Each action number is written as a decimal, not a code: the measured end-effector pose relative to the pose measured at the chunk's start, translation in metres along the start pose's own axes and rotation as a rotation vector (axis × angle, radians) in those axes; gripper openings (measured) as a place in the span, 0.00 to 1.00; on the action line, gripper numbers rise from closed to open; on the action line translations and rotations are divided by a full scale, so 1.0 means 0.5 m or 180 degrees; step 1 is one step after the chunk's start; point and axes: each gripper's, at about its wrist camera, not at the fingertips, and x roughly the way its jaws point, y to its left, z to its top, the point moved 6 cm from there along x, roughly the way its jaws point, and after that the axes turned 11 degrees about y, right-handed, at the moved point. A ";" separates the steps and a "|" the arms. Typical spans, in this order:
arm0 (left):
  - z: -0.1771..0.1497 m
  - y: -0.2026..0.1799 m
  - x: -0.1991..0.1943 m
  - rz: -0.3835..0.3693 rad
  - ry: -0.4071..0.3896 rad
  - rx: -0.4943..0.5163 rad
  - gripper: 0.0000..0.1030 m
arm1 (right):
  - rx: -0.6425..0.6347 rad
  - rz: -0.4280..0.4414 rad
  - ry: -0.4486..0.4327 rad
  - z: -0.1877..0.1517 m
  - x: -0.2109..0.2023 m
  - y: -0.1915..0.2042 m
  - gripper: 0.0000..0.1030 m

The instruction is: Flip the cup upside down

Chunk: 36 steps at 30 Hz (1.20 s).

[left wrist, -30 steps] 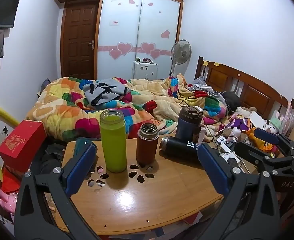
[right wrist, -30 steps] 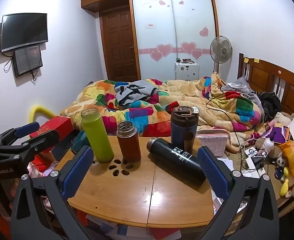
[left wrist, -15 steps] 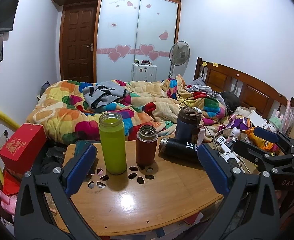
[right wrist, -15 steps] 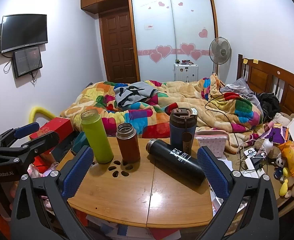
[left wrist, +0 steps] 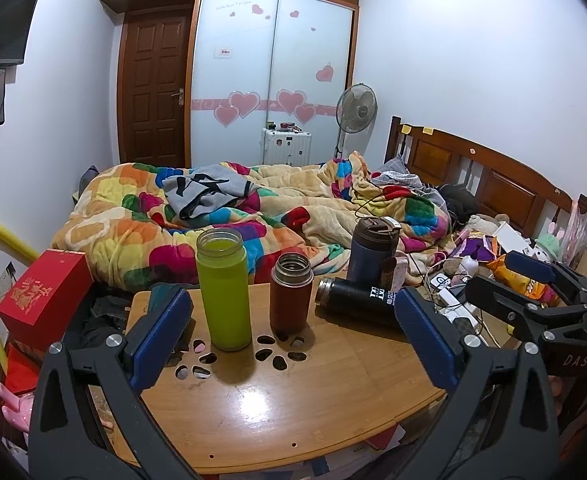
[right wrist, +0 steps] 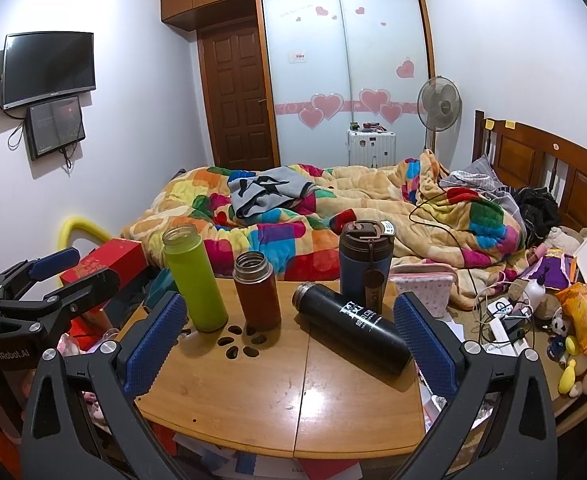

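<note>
On the bamboo table [left wrist: 285, 408] [right wrist: 253, 408] stand a lidless green bottle [left wrist: 223, 288] [right wrist: 194, 278], a lidless brown-red flask [left wrist: 290, 291] [right wrist: 256, 290] and a dark blue lidded tumbler [left wrist: 369, 254] [right wrist: 364, 264]. A black flask [left wrist: 357, 303] [right wrist: 349, 330] lies on its side, mouth to the left. My left gripper [left wrist: 293, 340] is open and empty, held back from the cups; it also shows at the left in the right wrist view [right wrist: 49, 280]. My right gripper [right wrist: 289, 344] is open and empty, facing the black flask; it also shows at the right in the left wrist view [left wrist: 521, 284].
A bed with a colourful blanket [right wrist: 333, 216] lies behind the table. A red box [left wrist: 41, 296] sits left of the table. Toys, cables and a snack bag [right wrist: 585, 316] crowd the right side. The table has cut-out holes [left wrist: 277, 356] near the green bottle.
Both grippers have drawn back and tilted up a little, so the cups sit slightly lower and smaller in view. Nothing on the table has moved.
</note>
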 end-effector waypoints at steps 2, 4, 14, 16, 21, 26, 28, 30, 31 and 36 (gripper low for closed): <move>0.006 -0.004 -0.003 0.0006 0.0001 0.0008 1.00 | 0.0003 0.0007 -0.0003 0.001 0.000 0.001 1.00; 0.007 -0.005 -0.004 -0.0002 0.0000 0.0005 1.00 | 0.0001 0.0004 -0.0005 0.001 -0.001 0.002 1.00; 0.007 -0.005 -0.005 -0.0006 -0.0006 0.0008 1.00 | -0.0003 0.0005 -0.0007 -0.001 -0.001 0.001 1.00; 0.009 -0.007 -0.005 -0.0009 -0.0007 0.0010 1.00 | -0.0003 0.0003 -0.0009 -0.001 -0.001 0.001 1.00; 0.008 -0.006 -0.005 -0.0004 -0.0008 0.0010 1.00 | 0.0001 0.0006 -0.0012 0.002 -0.001 0.002 1.00; 0.009 -0.007 -0.005 -0.0004 -0.0006 0.0004 1.00 | -0.0002 0.0006 -0.0014 0.000 -0.002 0.002 1.00; 0.006 -0.006 -0.005 -0.0004 -0.0008 0.0003 1.00 | -0.0001 0.0007 -0.0013 0.000 -0.001 0.002 1.00; 0.007 -0.007 -0.005 -0.0004 -0.0010 0.0004 1.00 | -0.0002 0.0004 -0.0015 0.001 -0.002 0.003 1.00; 0.006 -0.006 -0.005 -0.0001 -0.0011 0.0004 1.00 | -0.0001 0.0006 -0.0016 0.000 -0.002 0.002 1.00; 0.007 -0.007 -0.005 0.0000 -0.0010 0.0004 1.00 | -0.0002 0.0005 -0.0016 0.000 -0.002 0.002 1.00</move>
